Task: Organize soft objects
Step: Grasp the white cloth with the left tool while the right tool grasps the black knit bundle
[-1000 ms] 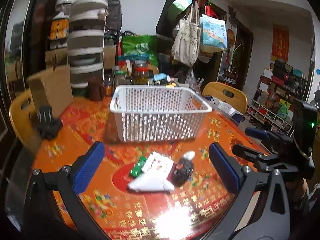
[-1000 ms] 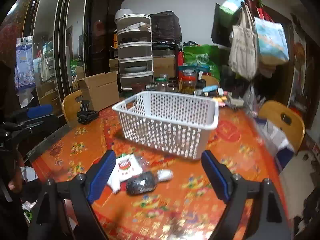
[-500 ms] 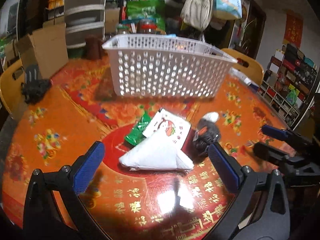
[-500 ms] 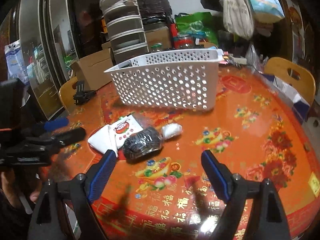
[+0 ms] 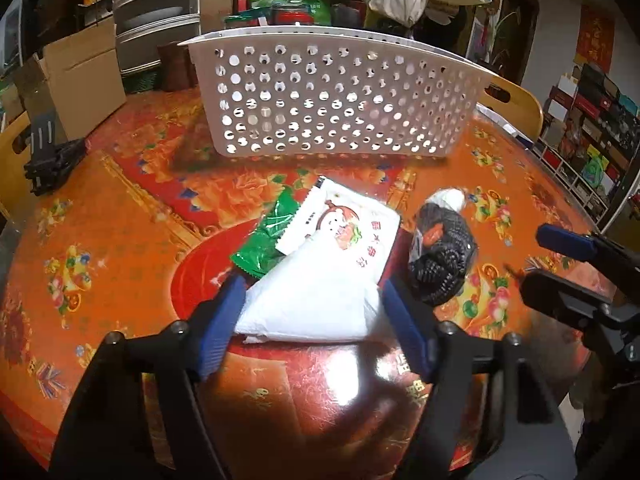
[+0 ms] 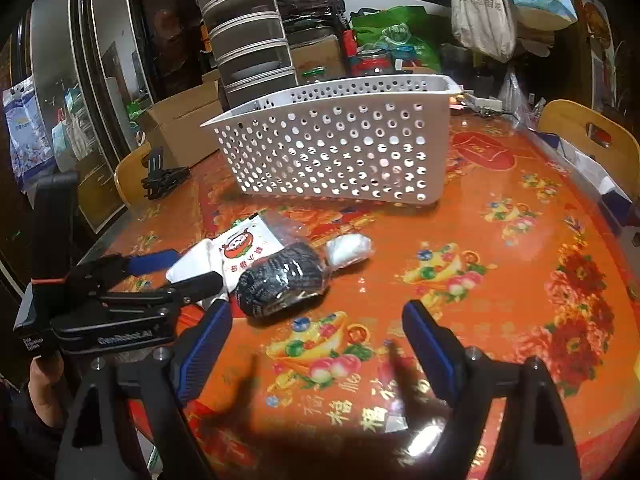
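Observation:
On the red and orange table (image 5: 120, 240) lie a white packet (image 5: 320, 296) with a cartoon print, a green sachet (image 5: 268, 244) tucked under its left edge, and a black knitted bundle (image 5: 440, 256) in clear wrap with a white end. My left gripper (image 5: 314, 328) is low over the table with its jaws closing. The white packet sits between the blue pads, which are at its edges. My right gripper (image 6: 318, 344) is open over bare table just in front of the black bundle (image 6: 280, 280), nothing between its fingers. A white perforated basket (image 5: 332, 92) stands behind the items.
A cardboard box (image 5: 76, 76) and a black folded stand (image 5: 52, 156) are at the table's far left. Stacked containers (image 5: 156, 12), jars and bags crowd the back edge. A yellow chair (image 5: 516, 104) stands at the right. A hand (image 6: 44, 384) holds the left tool.
Both grippers have come down toward the table and nearer the items. The left gripper's jaws have narrowed around the white packet. The right jaws keep the same width.

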The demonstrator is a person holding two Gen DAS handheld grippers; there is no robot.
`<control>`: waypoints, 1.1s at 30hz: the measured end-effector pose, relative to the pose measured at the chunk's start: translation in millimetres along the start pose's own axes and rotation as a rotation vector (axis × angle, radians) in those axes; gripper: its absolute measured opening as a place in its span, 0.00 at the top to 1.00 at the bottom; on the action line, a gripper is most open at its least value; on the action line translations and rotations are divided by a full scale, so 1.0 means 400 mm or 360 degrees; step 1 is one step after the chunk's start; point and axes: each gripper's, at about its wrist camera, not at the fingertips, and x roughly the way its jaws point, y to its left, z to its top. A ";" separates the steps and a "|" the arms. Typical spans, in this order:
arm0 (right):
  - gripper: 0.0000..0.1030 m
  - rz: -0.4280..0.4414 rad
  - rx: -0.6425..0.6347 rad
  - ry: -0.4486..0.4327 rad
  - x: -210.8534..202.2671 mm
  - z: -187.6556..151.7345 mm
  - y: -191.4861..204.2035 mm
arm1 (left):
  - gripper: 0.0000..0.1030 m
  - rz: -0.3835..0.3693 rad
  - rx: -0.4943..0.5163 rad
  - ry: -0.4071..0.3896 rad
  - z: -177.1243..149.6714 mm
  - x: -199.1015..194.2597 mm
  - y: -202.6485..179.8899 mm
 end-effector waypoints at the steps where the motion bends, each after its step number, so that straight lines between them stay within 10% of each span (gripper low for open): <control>1: 0.16 0.0003 -0.0003 0.0006 0.004 0.002 0.003 | 0.40 -0.0001 0.0002 -0.0001 0.000 0.002 0.000; 12: 0.16 -0.0002 -0.0077 0.0129 0.082 0.029 0.054 | 0.60 -0.0097 -0.0025 -0.0051 -0.028 -0.030 0.032; 33: 0.36 -0.0062 -0.0098 0.0279 0.187 0.057 0.069 | 0.61 -0.0127 -0.0130 -0.0138 -0.060 -0.091 0.098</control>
